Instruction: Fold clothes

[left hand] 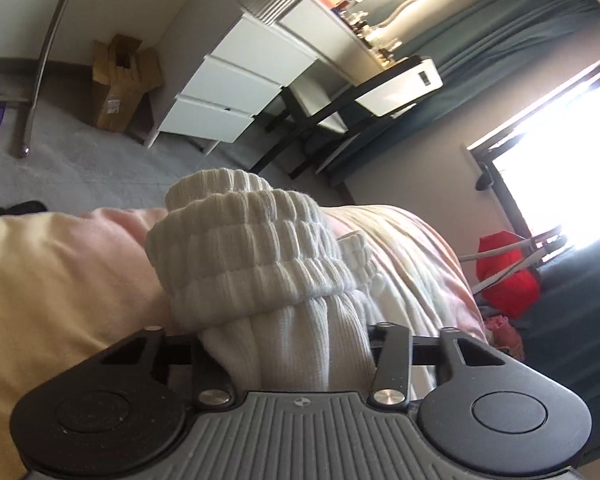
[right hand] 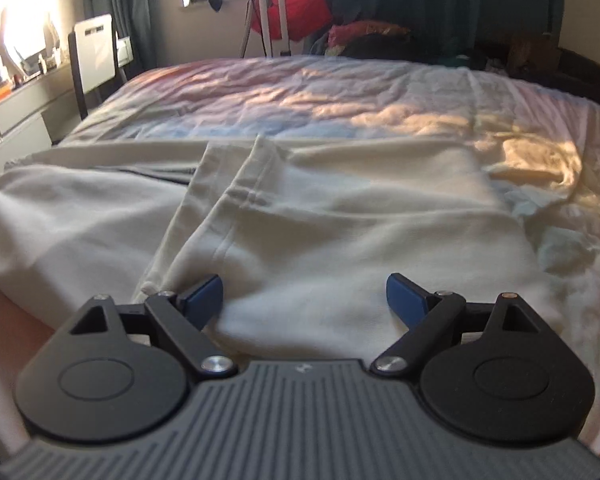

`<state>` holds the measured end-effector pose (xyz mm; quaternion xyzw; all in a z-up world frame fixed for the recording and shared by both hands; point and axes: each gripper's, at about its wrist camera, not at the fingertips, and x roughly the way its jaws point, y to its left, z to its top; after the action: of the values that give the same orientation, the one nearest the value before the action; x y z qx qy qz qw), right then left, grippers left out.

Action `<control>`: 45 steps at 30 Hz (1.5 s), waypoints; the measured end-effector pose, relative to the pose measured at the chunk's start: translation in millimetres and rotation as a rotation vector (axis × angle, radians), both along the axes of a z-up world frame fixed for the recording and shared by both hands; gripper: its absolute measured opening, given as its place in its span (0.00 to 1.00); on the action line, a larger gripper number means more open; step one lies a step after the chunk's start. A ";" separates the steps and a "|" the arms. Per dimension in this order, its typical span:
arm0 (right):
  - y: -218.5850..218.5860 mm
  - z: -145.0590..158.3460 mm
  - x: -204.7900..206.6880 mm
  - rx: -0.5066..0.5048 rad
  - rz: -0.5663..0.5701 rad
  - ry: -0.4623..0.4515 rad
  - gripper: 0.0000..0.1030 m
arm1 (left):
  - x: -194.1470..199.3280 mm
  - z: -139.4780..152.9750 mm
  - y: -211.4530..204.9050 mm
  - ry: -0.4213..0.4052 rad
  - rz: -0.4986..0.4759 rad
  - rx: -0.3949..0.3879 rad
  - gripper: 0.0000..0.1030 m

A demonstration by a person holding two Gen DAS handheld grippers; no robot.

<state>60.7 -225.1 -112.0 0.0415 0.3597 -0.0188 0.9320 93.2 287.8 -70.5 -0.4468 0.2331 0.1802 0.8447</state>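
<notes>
In the left wrist view, my left gripper (left hand: 288, 344) is shut on a thick bunch of white ribbed cloth (left hand: 256, 256). It is the elastic cuff or waistband of a garment. The cloth hides the fingertips and stands up above the bed (left hand: 52, 280). In the right wrist view, a cream garment (right hand: 340, 216) lies spread on the bed (right hand: 300, 92), with a folded hem edge (right hand: 236, 184) running away from me. My right gripper (right hand: 304, 298) is open just above the garment's near part. Its blue pads (right hand: 204, 296) are wide apart, with nothing held between them.
A white drawer unit (left hand: 236, 92), a cardboard box (left hand: 120, 84) and a dark-framed chair (left hand: 380, 92) stand beside the bed. Bright windows (left hand: 560, 168), dark curtains (right hand: 440, 0), a tripod (right hand: 268, 12) and a red item (right hand: 300, 12) lie beyond the far side.
</notes>
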 end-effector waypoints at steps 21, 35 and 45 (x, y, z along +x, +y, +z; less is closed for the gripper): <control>-70.0 63.3 -60.6 0.186 -0.127 -0.225 0.88 | -49.1 173.1 -306.5 -0.408 -0.121 0.671 0.21; -189.7 76.0 -75.1 0.263 -0.423 -0.341 0.88 | -57.5 67.8 -588.4 -0.502 -0.452 0.981 0.19; -223.8 56.3 -77.6 0.412 -0.456 -0.324 0.88 | -22.9 -37.4 -651.0 -0.262 -0.928 1.038 0.27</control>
<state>-16.8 -448.8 -55.7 0.3104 0.1845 -0.1469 0.9209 70.3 -363.2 -107.9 0.1411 0.1798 -0.1658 0.9593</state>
